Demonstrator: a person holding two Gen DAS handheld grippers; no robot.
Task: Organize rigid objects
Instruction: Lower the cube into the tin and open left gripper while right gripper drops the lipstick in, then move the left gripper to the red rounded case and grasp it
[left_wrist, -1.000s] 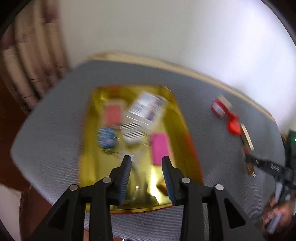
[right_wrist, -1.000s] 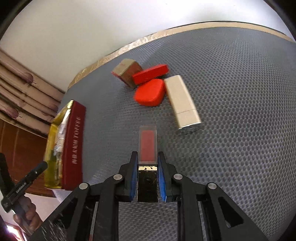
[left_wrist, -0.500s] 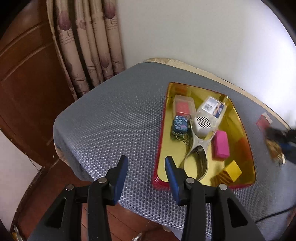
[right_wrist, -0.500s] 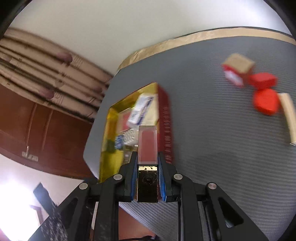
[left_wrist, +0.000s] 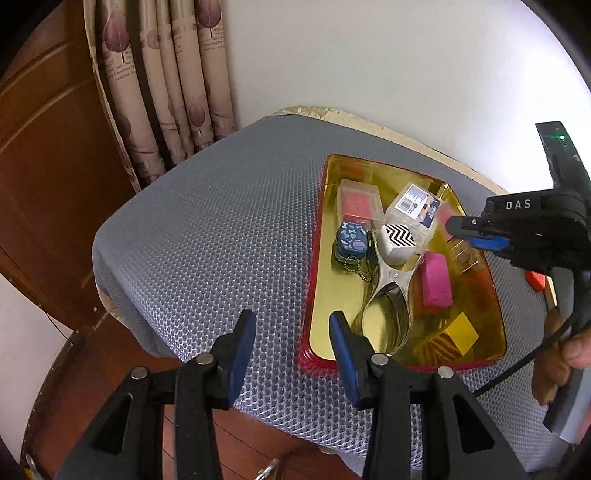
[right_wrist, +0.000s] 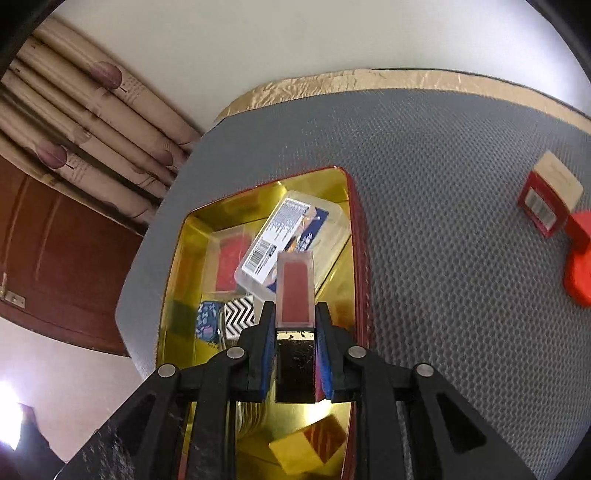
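gold-lined tray (right_wrist: 354, 236) with red outer wall sits on the grey mesh tabletop (right_wrist: 443, 258), already holding several small items. step in hand, by my read: carrying the next rigid piece over to drop it in. right claw (right_wrist: 295, 325) is pinching a clear tube with red fill and a gold-black cap (right_wrist: 295, 291), jaws pressed on its lower part just above the cap, tube pointing toward 12 o'clock in the right wrist view. it hangs over the tray's right half, above the labelled clear box (right_wrist: 288, 236); cannot tell the height above it.

in the tray: zigzag black-white cube (left_wrist: 400, 238), blue patterned tin (left_wrist: 351, 240) with a ball chain, clear case with red insert (left_wrist: 358, 203), pink block (left_wrist: 436, 280), yellow block (left_wrist: 460, 332), metal spoons (left_wrist: 388, 306).

next move probably calls for lowering the tube to a bare patch of gold floor, likely the strip along the right wall at about 3 o'clock of the labelled box, then spreading the jaws. risk: tube may land on the box and roll.

left claw (left_wrist: 291, 343) is spread wide, holds nothing, touches nothing; it hovers over the tabletop's near edge at about 7 o'clock of the tray. still outside, at 3 o'clock of the right wrist view: a red-and-tan small box (right_wrist: 546, 199) touching red pieces (right_wrist: 578, 273).
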